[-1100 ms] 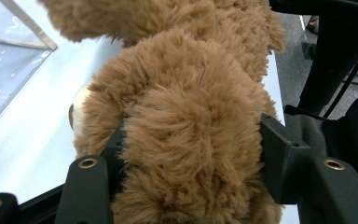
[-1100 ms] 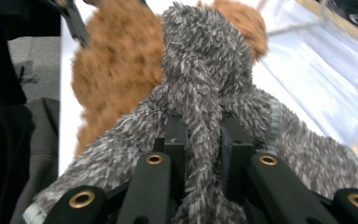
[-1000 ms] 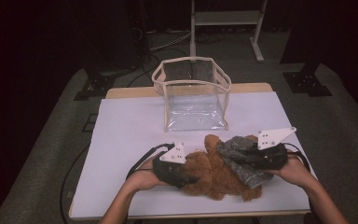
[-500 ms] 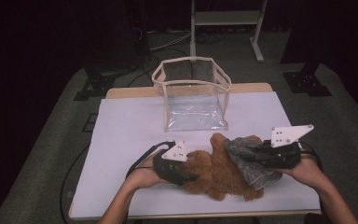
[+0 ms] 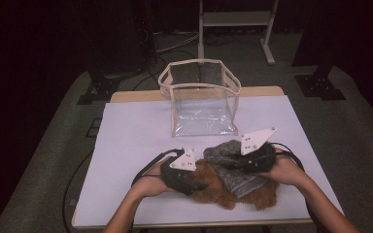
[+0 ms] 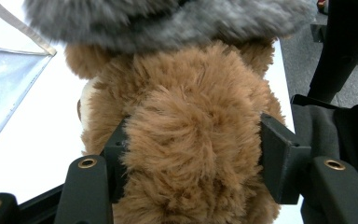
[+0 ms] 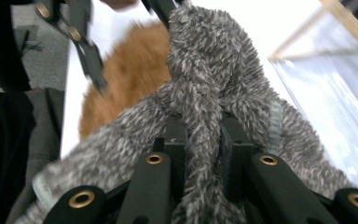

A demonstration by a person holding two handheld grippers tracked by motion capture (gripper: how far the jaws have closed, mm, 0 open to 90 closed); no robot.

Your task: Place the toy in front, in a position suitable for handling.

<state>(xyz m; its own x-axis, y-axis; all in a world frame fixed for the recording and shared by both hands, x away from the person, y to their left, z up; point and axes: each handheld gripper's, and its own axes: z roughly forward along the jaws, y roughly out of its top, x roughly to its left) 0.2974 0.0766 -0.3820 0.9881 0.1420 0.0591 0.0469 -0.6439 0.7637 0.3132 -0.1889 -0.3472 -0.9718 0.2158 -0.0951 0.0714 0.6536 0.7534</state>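
Plainly, we read no writing or label on the brown plush toy (image 5: 230, 191), which lies near the desk's (image 5: 131, 145) front edge, its long axis running left to right. Our left gripper (image 5: 190, 185) fingers (image 6: 279, 154) pinch the plush toy's fur, while our right gripper (image 5: 233, 160) fingers (image 7: 175, 140) squeeze a fold of the grey fuzzy garment (image 5: 235, 167) draped over it.

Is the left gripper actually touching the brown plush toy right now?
Touching. In the left gripper view, the left gripper has both jaws pressed into the fur of the brown plush toy, one on each side.

The brown plush toy (image 6: 191, 140) is shaggy; the grey garment (image 7: 214, 93) is fuzzy knit. The clear bag (image 5: 201, 104) is glossy plastic with cloth trim; the bench (image 5: 126, 145) is matt white.
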